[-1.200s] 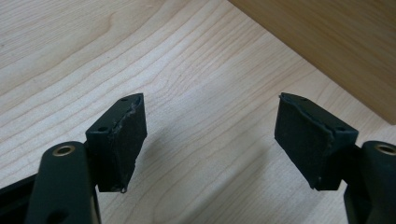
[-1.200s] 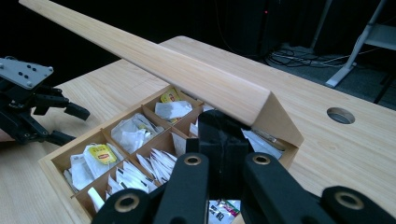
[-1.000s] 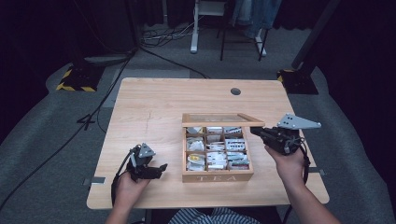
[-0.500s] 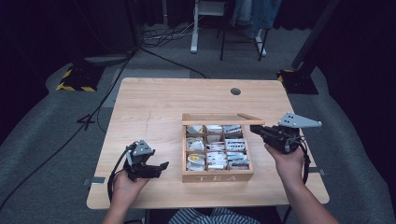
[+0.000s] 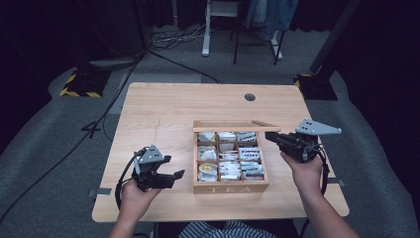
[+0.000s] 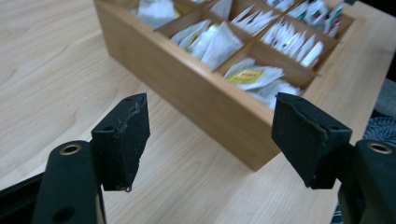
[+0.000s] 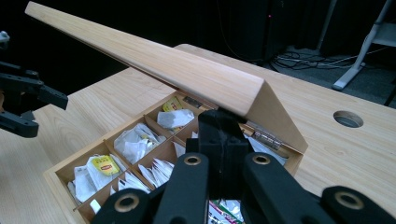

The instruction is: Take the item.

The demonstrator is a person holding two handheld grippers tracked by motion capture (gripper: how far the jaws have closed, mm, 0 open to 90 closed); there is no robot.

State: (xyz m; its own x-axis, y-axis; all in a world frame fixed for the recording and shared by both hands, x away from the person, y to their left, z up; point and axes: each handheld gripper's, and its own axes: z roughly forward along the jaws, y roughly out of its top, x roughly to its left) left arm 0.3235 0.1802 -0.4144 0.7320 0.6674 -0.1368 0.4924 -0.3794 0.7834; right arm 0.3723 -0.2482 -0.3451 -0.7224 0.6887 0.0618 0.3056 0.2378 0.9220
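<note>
Bare table (image 5: 163,114) left of and behind the tea box (image 5: 230,186); raised lid (image 5: 233,126) blocks its far side; top open

Light wooden table (image 5: 163,109) is standing on grey floor (image 5: 49,163). A round cable hole (image 5: 249,97) is sitting toward its far right. An open wooden tea box (image 5: 230,186) is resting directly on the top, right of centre toward the near edge, its compartments holding tea bags (image 5: 229,169); lid standing up at the far side.
</note>
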